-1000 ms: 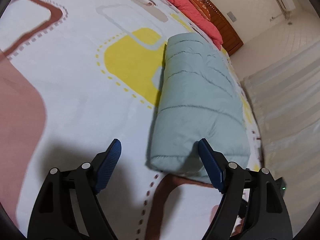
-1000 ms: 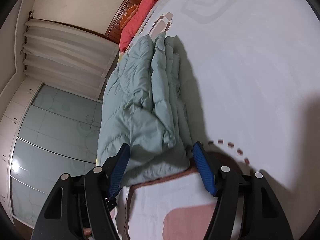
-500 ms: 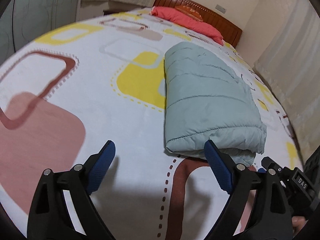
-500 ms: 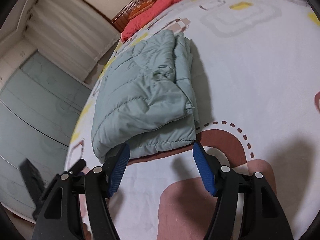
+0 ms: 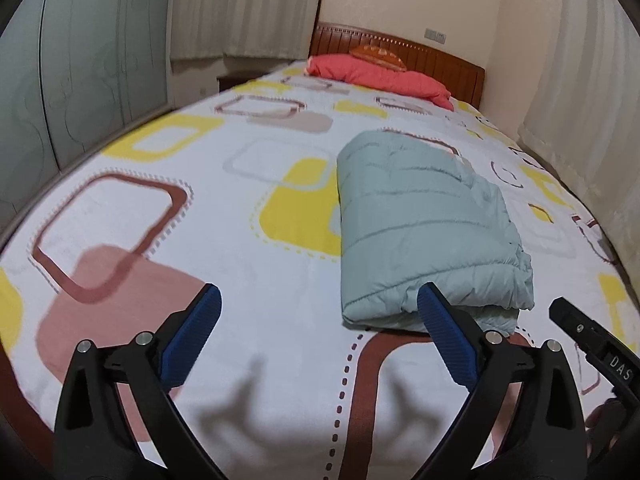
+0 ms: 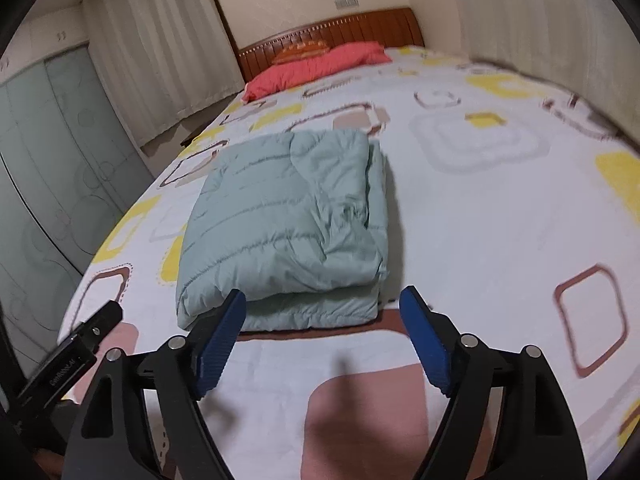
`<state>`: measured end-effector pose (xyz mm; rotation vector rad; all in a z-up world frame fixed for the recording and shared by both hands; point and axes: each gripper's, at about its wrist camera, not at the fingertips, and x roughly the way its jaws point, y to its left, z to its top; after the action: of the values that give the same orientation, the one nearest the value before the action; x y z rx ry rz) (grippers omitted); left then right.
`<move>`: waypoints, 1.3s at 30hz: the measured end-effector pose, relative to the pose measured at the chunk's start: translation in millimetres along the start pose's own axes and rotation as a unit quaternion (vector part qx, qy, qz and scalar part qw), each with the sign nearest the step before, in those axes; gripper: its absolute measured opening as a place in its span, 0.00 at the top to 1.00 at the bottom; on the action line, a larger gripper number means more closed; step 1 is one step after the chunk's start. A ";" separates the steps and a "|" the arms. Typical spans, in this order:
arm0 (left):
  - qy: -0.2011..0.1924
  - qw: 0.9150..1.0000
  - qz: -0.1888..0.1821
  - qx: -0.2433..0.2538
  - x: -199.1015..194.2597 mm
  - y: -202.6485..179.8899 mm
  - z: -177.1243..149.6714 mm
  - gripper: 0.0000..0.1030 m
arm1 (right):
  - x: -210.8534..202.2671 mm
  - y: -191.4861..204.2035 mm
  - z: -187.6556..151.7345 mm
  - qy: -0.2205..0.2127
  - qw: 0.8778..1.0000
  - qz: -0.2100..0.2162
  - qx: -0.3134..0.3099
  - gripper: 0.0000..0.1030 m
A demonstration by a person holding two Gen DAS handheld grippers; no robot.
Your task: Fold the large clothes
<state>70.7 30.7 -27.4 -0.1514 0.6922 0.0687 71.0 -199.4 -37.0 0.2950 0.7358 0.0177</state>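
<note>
A pale green quilted jacket (image 5: 420, 220) lies folded into a thick rectangle on the patterned bedsheet (image 5: 224, 216). It also shows in the right wrist view (image 6: 288, 224). My left gripper (image 5: 318, 312) is open and empty, held above the sheet just short of the jacket's near left corner. My right gripper (image 6: 322, 308) is open and empty, in front of the jacket's near edge, not touching it. Part of the other gripper shows at the edge of each view.
A red pillow (image 5: 380, 76) and an orange cushion (image 5: 378, 54) lie against the wooden headboard (image 5: 440, 60). Curtains (image 5: 580, 80) hang on the right of the bed and glass wardrobe doors (image 5: 60, 80) stand on the left.
Both grippers have pulled back from the folded jacket and tilted up, so the whole bed and headboard now show. The jacket has not moved.
</note>
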 end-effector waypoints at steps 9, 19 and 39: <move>-0.033 0.999 0.012 0.018 -28.0 -12.6 6.2 0.02 | -28.1 19.6 4.5 -0.041 0.998 -0.022 -0.044 0.23; -0.056 0.998 0.017 0.022 -46.0 -19.2 8.9 0.02 | -42.7 26.3 5.7 -0.060 0.997 -0.026 -0.050 0.23; -0.056 0.998 0.005 0.015 -54.7 -23.6 6.3 0.02 | -50.5 31.8 5.2 -0.070 0.996 -0.027 -0.054 0.23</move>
<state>35.4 7.7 15.2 -0.1135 0.5822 0.0758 39.7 -176.3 8.6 0.1718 0.6010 -0.0134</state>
